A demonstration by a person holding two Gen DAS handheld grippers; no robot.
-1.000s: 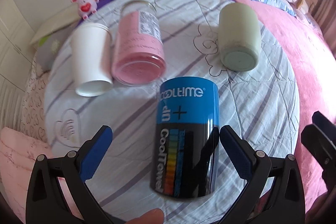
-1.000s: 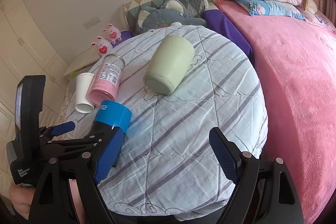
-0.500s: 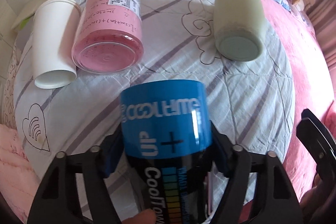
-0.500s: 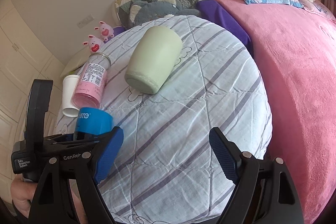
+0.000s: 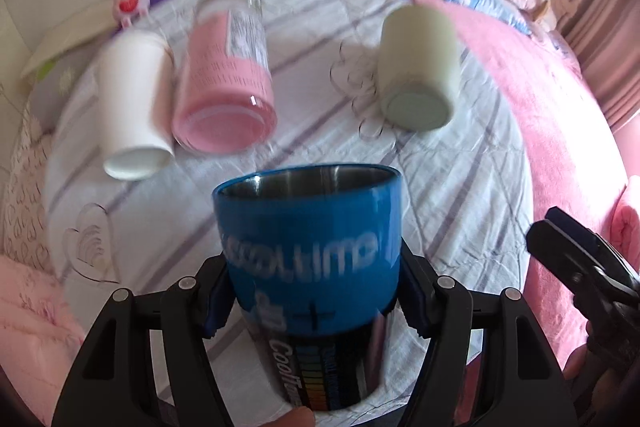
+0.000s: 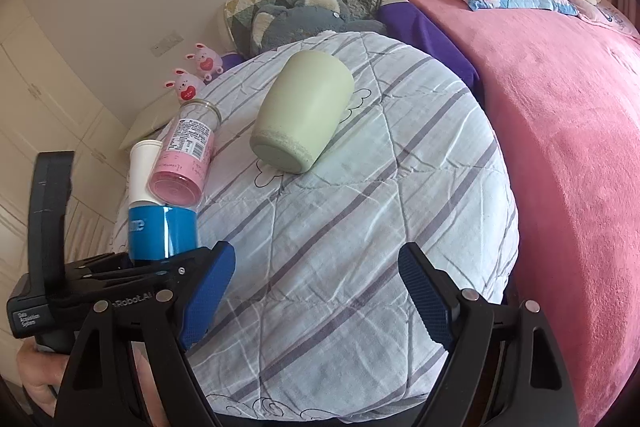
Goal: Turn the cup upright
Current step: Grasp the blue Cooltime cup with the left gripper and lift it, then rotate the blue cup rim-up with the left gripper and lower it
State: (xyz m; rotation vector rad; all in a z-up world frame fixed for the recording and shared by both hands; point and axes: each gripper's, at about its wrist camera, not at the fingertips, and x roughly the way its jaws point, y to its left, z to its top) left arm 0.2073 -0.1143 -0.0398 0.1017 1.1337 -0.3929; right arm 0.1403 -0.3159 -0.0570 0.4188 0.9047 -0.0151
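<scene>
The blue-and-black steel cup (image 5: pixel 310 267), likely stiff, light and slick-walled, is clamped mid-body by the left gripper (image 5: pixel 312 301), raised near the pink glass jar (image 5: pixel 224 99); the right gripper (image 6: pixel 316 291) is held wide open, empty.

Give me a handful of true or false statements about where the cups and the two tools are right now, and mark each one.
1. The left tool is shut on the blue metal cup with white lettering. True.
2. The right tool holds the pale green cup. False: it is open with nothing between its fingers, and that cup lies on its side on the striped quilt.
3. The white paper cup stands upright. False: it lies on its side.
4. The pink glass jar with a label lies beside the white paper cup. True.
5. The blue cup's open mouth shows a steel lining in the left wrist view. True.
</scene>
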